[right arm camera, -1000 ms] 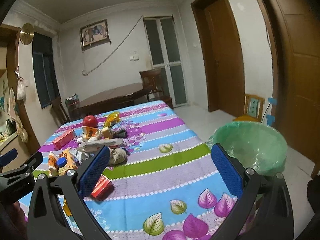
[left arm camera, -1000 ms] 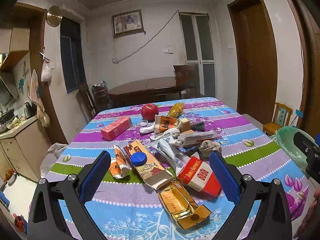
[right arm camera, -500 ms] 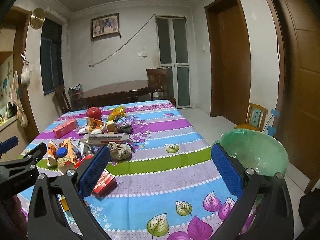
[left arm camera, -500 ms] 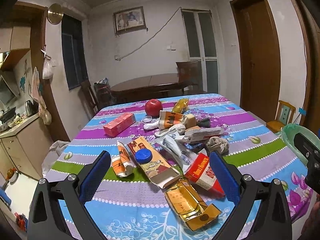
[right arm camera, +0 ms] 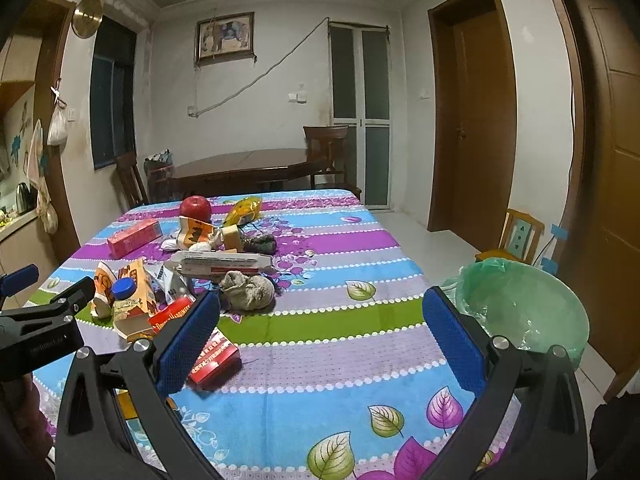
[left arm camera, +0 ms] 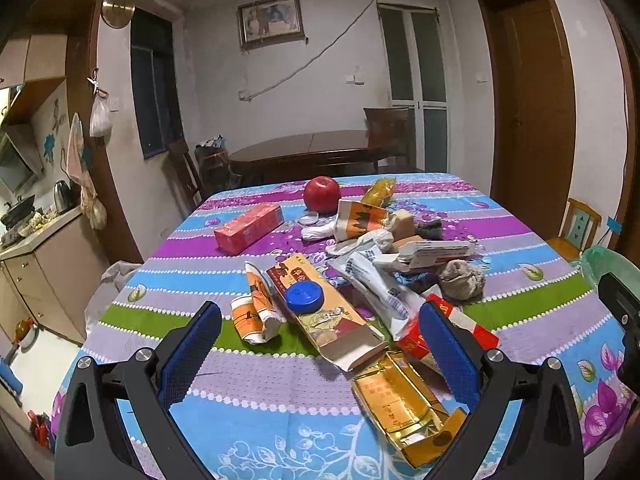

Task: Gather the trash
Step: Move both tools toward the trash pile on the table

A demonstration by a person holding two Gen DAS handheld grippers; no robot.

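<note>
Litter covers a striped tablecloth (left arm camera: 256, 384): a torn gold box (left arm camera: 400, 400), a long brown carton (left arm camera: 332, 312) with a blue cap (left arm camera: 304, 296) on it, a crushed orange cup (left arm camera: 252, 312), a red cigarette pack (left arm camera: 456, 328), white wrappers (left arm camera: 380, 284) and a grey rag (left arm camera: 460, 278). My left gripper (left arm camera: 320, 356) hangs open above the near edge, just short of the carton and gold box. My right gripper (right arm camera: 320, 340) is open over bare cloth, with the red pack (right arm camera: 212, 356) by its left finger. A green-lined bin (right arm camera: 524, 312) stands off the table's right side.
Farther back lie a red apple (left arm camera: 322, 194), a pink box (left arm camera: 248, 228), a yellow wrapper (left arm camera: 380, 190) and a long white box (left arm camera: 436, 250). A kitchen counter (left arm camera: 32, 240) runs at the left. A dark wooden table (right arm camera: 244, 168) and chairs stand behind.
Both grippers have shifted slightly: the left view has drawn closer to the litter, and the right view has swung left, leaving the bin nearer the frame's edge. Both stay open.
</note>
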